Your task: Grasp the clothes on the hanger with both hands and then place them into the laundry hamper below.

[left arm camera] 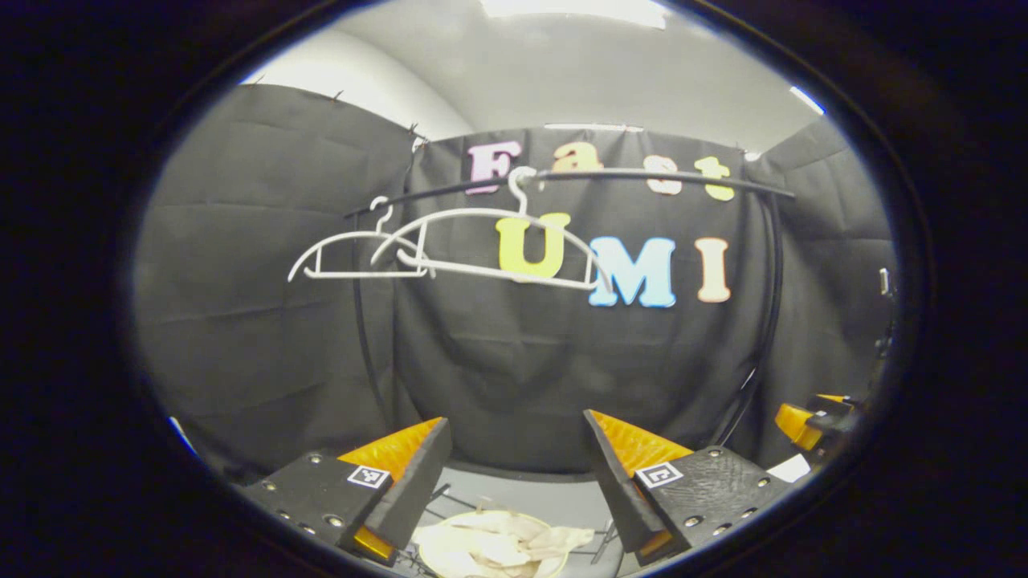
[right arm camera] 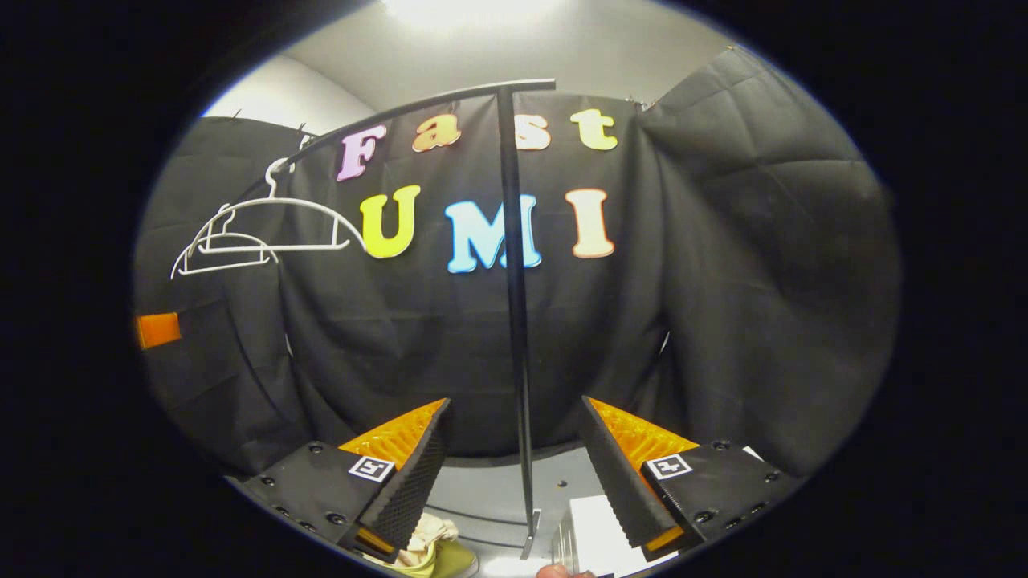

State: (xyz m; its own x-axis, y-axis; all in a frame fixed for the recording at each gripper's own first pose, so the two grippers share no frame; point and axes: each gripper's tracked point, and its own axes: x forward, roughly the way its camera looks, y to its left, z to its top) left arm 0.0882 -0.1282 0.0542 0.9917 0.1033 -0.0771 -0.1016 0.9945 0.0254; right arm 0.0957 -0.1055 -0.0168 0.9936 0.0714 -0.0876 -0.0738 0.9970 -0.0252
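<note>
Both tongs, the left tongs (left arm camera: 516,470) and the right tongs (right arm camera: 514,457), stand apart, gripping nothing. Cream clothes (left arm camera: 498,544) lie bunched in the laundry hamper (left arm camera: 490,571) below, while two white hangers (left arm camera: 450,249) hang bare on the black rail (left arm camera: 642,177).

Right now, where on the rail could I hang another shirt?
The rail is bare from the nearer hanger to its bend by the post. The far end is crowded: the second hanger overlaps the first. Both hangers are bare; cloth lies low between the left gripper fingers.
</note>
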